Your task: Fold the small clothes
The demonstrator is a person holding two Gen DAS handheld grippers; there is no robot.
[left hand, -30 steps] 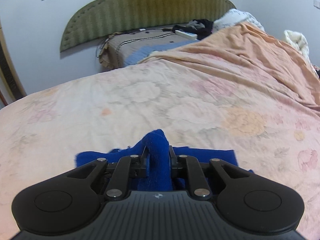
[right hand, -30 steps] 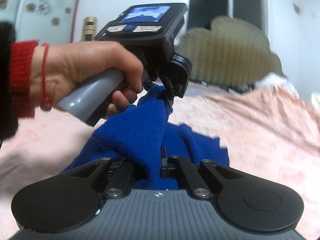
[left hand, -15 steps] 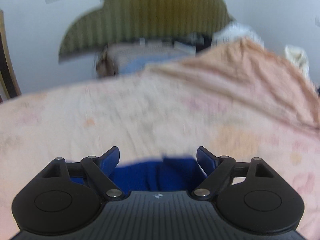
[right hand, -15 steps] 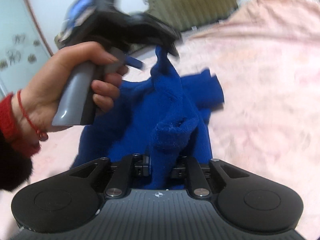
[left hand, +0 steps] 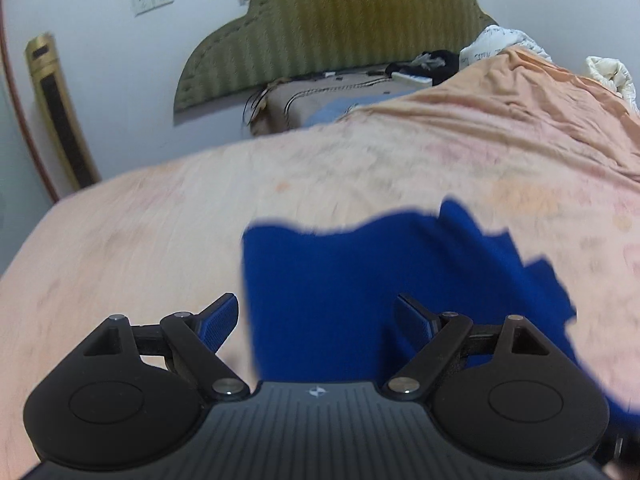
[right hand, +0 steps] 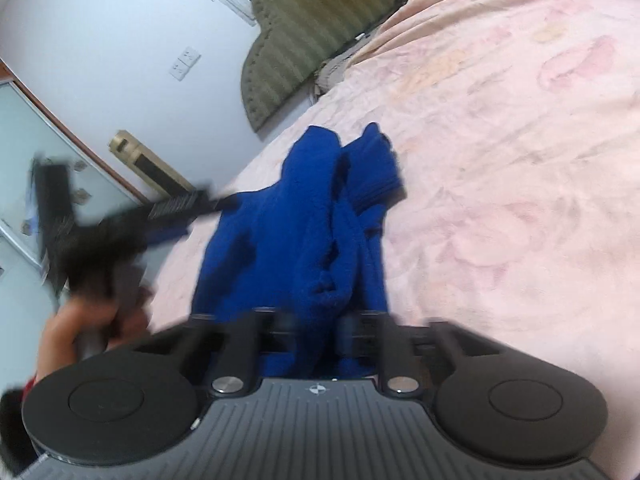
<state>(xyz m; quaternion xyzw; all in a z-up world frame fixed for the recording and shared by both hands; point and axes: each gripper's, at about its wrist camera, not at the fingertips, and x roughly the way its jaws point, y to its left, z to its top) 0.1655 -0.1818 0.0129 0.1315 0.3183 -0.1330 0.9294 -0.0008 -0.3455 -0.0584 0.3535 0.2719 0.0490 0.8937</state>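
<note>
A second ago the left gripper [left hand: 316, 322] pinched a raised fold of the blue garment [left hand: 360, 280]; now its jaws stand wide apart with nothing between them, and the cloth lies on the pink floral bedspread [left hand: 160, 220] beneath and ahead of them. The right gripper [right hand: 312, 328] keeps its jaws closed on a bunched ridge of the same garment [right hand: 288, 220], as before, but its view has tilted, so the green headboard [right hand: 304, 28] now slants across the upper frame. The garment is crumpled, one part trailing toward the headboard. In the right wrist view the left gripper [right hand: 188, 204] and the hand [right hand: 80, 320] holding it are smeared by motion blur. The right jaws' tips are blurred too.
</note>
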